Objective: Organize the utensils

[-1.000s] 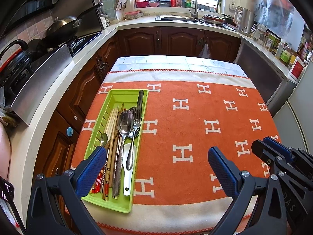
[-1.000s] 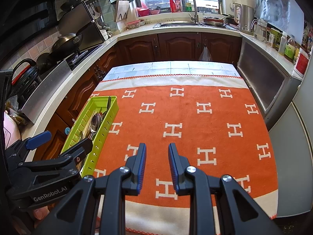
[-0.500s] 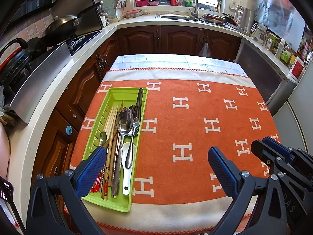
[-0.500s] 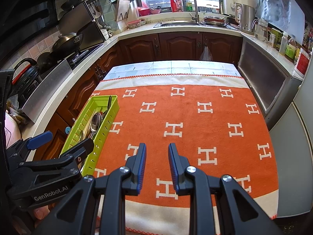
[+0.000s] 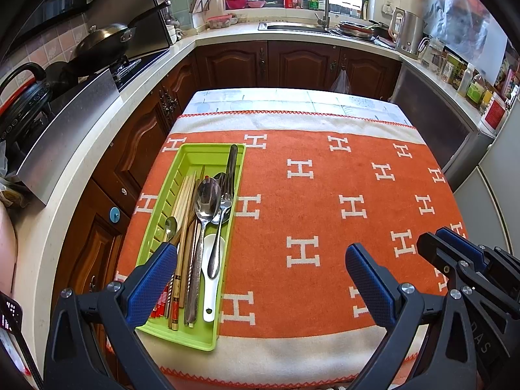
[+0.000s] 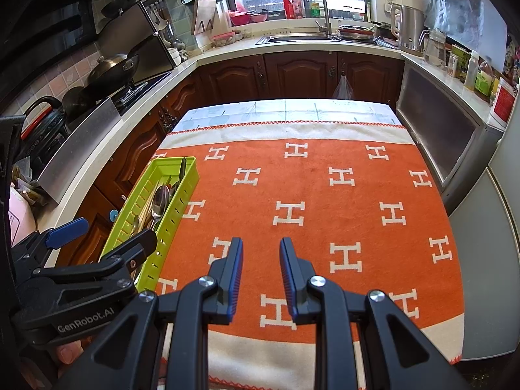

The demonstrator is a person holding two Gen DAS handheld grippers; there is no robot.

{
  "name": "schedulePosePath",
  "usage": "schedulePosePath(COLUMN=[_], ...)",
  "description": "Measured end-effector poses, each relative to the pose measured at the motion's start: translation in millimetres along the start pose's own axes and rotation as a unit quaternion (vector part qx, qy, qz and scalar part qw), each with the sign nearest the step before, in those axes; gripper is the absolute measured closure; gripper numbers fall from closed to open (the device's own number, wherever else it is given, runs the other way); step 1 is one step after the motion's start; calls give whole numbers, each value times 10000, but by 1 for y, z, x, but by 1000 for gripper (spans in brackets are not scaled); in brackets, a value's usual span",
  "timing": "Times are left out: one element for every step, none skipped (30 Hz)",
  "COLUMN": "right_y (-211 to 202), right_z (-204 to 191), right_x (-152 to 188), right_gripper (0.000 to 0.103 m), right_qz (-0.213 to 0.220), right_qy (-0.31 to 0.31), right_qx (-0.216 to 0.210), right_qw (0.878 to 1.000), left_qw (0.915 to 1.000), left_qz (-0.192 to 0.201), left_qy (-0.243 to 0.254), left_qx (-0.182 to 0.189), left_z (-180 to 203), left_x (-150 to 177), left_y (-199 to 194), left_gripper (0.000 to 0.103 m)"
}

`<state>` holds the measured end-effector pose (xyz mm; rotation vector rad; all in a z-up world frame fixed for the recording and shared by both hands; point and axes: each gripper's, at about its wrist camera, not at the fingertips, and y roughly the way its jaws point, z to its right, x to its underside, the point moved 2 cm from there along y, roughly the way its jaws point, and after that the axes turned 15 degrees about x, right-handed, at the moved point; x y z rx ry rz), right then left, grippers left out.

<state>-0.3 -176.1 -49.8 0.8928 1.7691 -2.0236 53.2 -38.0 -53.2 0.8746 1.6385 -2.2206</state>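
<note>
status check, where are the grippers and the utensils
Left gripper wide open, empty, near tray end. Right gripper narrowly open, empty, over orange cloth. Utensils piled in green tray. Nothing blocking.

Green utensil trays (image 5: pixel 191 159): one, on the orange cloth (image 5: pixel 325 195) at its 9 o'clock edge.
Large metal spoons (image 5: pixel 206 201): one counted for certain, bowl toward 12 o'clock; a second bowl appears to lie under it.
Small metal spoons (image 5: pixel 170 226): one, at the tray's 9 o'clock side.
Forks (image 5: pixel 224 198): one.
White ceramic spoons (image 5: pixel 213 276): one, handle toward 6 o'clock.
Dark-handled knives (image 5: pixel 232 162): one, reaching the tray's 12 o'clock end.
Chopsticks (image 5: pixel 183 201): several, bundled; exact number cannot be told.
Grippers: two, the left gripper (image 5: pixel 260 282) and the right gripper (image 6: pixel 261 276).
Woks (image 6: pixel 112 68): one, at 10 o'clock.
Kettles (image 5: pixel 408 34): one, at 1 o'clock.
</note>
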Motion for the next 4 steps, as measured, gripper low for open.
schedulePosePath(right_y=[0, 0, 0, -1], right_z=[0, 0, 0, -2], right_x=[0, 0, 1, 2], right_gripper=[80, 80, 80, 80], right_qz=[-6, -9, -7, -12], right_qy=[3, 6, 3, 4], right_qx=[0, -3, -6, -14], right_qw=[10000, 10000, 10000, 10000], left_qw=[10000, 10000, 10000, 10000], left_qz=[2, -3, -8, -14], left_qy=[-6, -5, -6, -9], left_qx=[1, 2, 2, 6], left_z=[0, 0, 0, 0], left_x=[-1, 1, 1, 2], left_y=[0, 0, 1, 1], left_gripper=[1, 1, 1, 1])
